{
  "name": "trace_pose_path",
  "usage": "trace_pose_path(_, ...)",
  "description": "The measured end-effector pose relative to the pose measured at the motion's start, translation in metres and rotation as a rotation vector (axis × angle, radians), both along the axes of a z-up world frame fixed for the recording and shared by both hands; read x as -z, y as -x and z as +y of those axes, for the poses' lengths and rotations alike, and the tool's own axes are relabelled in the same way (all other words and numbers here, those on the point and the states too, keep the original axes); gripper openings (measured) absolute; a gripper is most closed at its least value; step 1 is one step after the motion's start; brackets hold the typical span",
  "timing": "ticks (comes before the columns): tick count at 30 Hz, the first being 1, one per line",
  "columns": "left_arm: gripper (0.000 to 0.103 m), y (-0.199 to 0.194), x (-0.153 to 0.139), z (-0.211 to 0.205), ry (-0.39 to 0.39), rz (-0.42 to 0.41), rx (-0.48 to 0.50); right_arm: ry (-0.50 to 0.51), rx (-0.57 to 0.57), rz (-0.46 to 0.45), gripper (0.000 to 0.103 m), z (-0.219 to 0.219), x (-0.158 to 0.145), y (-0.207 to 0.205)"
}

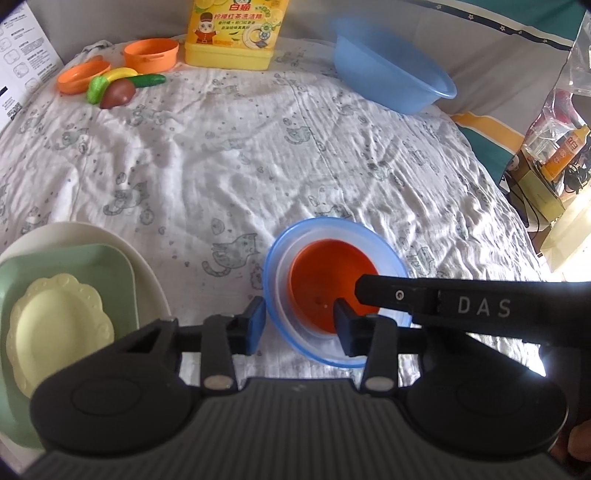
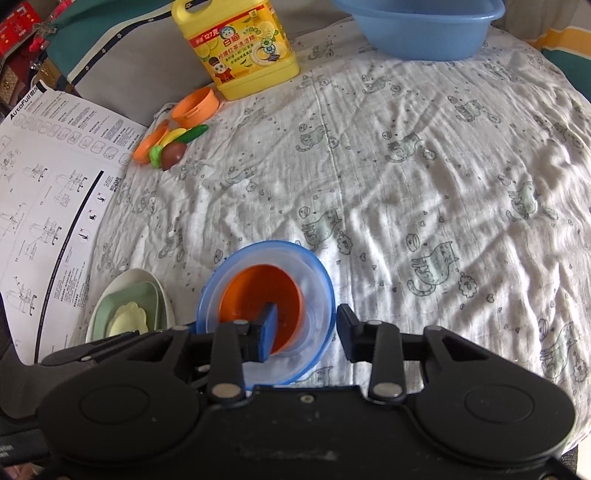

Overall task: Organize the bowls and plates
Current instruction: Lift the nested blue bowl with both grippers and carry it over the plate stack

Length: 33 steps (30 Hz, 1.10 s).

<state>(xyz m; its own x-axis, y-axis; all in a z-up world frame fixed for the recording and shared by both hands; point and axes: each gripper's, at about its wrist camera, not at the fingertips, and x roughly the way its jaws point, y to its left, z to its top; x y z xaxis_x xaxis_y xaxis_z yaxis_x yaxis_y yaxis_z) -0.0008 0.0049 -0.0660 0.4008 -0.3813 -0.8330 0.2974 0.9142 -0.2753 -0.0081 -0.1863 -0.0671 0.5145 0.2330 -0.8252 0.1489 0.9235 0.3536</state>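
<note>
An orange bowl [image 1: 325, 280] sits nested inside a clear bowl with a blue rim [image 1: 280, 314] on the cloth. My left gripper [image 1: 299, 325] is open, its fingers on either side of the blue rim's near left wall. My right gripper [image 2: 306, 332] is open, straddling the right wall of the same bowls [image 2: 258, 295]; its arm shows in the left wrist view [image 1: 461, 302]. A stack of a yellow scalloped plate [image 1: 55, 325] on a green tray [image 1: 110, 273] on a white plate [image 1: 122, 240] lies at the left.
A yellow detergent jug [image 1: 229, 33] and a blue basin [image 1: 391, 70] stand at the back. Orange toy pots [image 1: 149, 53] and toy vegetables [image 1: 118, 86] lie back left. A printed instruction sheet [image 2: 48, 177] lies left. The table edge drops off at right.
</note>
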Motion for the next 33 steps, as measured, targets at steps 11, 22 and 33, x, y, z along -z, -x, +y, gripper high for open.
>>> trace_pose_path(11,0.037,0.000,-0.019,0.019,-0.016,0.002,-0.062,0.021,-0.056,-0.007,0.035,0.024,-0.017,-0.013)
trace_pose_path(22,0.037,0.009,-0.047,0.099,-0.042,-0.035,-0.217,-0.003,-0.222,-0.025,0.035,0.103,-0.040,-0.035)
trace_pose_path(33,0.037,0.022,-0.048,0.160,-0.058,-0.033,-0.297,-0.011,-0.334,0.005,0.035,0.166,-0.039,-0.043)
